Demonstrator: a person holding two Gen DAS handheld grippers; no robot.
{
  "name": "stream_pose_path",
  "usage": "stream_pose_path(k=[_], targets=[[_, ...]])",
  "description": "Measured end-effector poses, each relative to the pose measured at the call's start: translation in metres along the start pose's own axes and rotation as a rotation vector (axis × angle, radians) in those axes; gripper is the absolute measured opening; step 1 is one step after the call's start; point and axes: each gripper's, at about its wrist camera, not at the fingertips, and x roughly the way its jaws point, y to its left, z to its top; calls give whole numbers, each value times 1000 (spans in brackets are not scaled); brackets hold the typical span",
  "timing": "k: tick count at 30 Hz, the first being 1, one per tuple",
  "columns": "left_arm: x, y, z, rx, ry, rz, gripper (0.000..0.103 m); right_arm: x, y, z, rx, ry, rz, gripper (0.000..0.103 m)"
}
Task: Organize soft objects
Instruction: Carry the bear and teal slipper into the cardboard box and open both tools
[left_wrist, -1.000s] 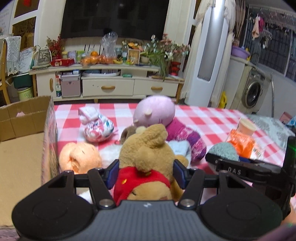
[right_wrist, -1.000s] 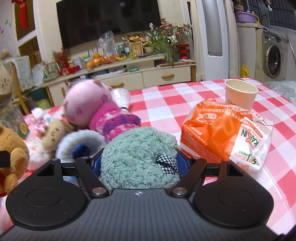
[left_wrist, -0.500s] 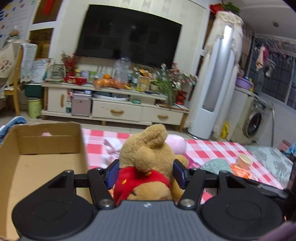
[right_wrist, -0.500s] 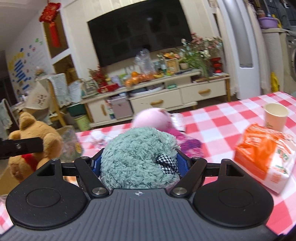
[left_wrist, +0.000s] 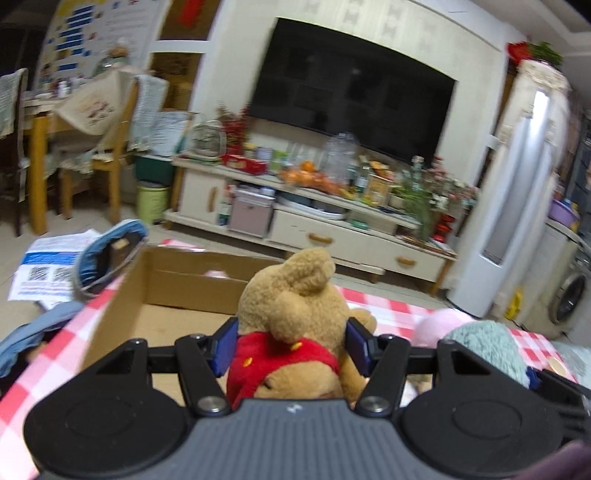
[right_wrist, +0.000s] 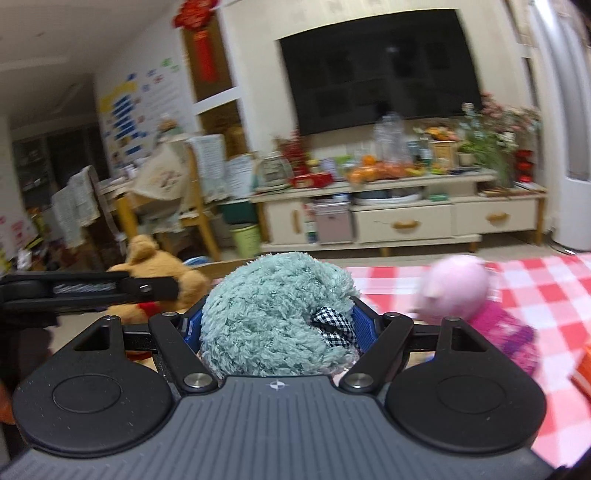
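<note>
Brown teddy bear (left_wrist: 295, 314) sits clamped in the left gripper (left_wrist: 291, 349) above the cardboard box (left_wrist: 177, 291), while the right gripper (right_wrist: 277, 328) squeezes a teal plush toy (right_wrist: 266, 314).

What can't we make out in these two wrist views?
- Cardboard box floor, left view: hidden behind the teddy bear and left gripper.
- Teal slipper underside, right view: covered by the right gripper.
- Pink pig, right view: motion-blurred, face unclear.
- Orange packet: cut off by right edge.
</note>
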Motion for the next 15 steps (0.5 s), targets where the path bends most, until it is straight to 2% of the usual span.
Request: stream_pose_path(k=[6, 15], targets=[[2, 32, 4, -60, 18, 103, 60, 43, 46, 6, -93, 40, 89, 95], [9, 56, 0, -89, 65, 186, 61, 79, 85, -1, -206, 101, 134, 95]])
